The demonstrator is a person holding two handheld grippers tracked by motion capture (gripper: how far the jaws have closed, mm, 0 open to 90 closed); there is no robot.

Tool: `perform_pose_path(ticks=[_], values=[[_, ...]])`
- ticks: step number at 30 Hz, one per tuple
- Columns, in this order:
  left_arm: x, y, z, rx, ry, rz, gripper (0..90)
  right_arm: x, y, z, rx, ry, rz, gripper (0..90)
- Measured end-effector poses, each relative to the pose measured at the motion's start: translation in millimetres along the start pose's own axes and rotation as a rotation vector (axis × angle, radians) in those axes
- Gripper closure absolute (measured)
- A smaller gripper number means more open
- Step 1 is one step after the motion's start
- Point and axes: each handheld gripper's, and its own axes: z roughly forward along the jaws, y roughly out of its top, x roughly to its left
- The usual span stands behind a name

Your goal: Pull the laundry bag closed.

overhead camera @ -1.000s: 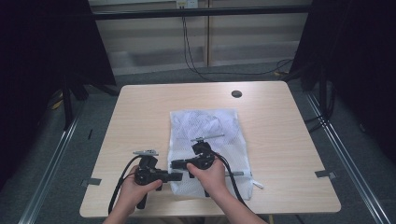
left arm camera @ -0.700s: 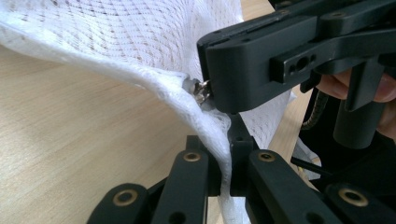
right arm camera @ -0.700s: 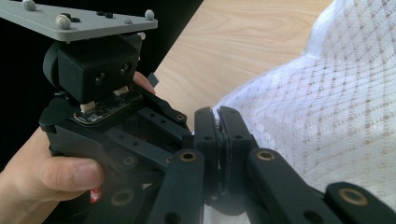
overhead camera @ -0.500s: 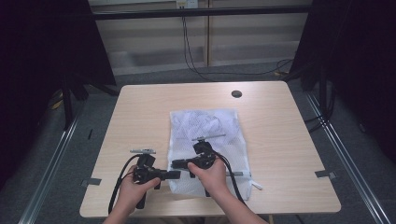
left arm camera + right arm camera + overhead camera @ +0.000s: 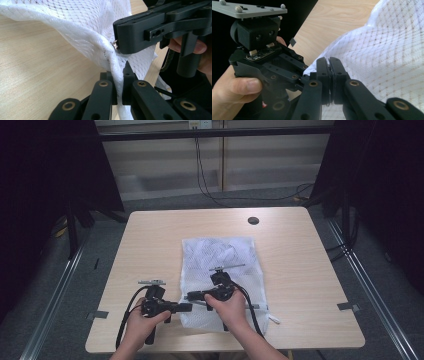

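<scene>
A white mesh bag lies flat in the middle of the wooden table. Both grippers meet at its near left corner. My left gripper points right and is shut on the bag's raised hem, which is pinched between the jaws. My right gripper points left, its jaws pressed together on the same edge of the mesh. In the left gripper view its tip sits at a small metal zipper piece. The left gripper faces it closely.
A dark round disc is set into the table near its far edge. A small white tab sticks out at the bag's near right corner. Black cables trail from both grippers towards the front edge. Dark curtains stand on both sides.
</scene>
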Motion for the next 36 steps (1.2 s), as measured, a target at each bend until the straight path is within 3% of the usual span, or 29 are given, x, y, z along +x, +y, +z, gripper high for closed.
perform_pose_path(ticks=[6,10,21,29,36], values=[[0.7,-0.1,-2.4,-0.002,0.004,-0.01,89.1,-2.4,-1.0,-3.8,0.006,-0.011,-0.004,87.5],[2.2,-0.6,-4.1,-0.015,-0.014,-0.039,89.1,-7.5,-0.5,-10.3,0.002,-0.023,-0.001,87.5],[0.9,-0.7,-3.8,-0.014,-0.006,-0.037,89.1,-9.7,-1.4,-13.1,0.0,-0.02,-0.005,87.5],[2.8,-1.1,-6.5,-0.015,-0.015,-0.054,89.1,-13.4,-1.8,-15.9,-0.002,-0.017,0.014,87.5],[1.6,-1.3,-5.8,-0.009,-0.02,-0.066,89.1,-14.5,-2.9,-17.6,-0.001,-0.012,0.001,87.5]])
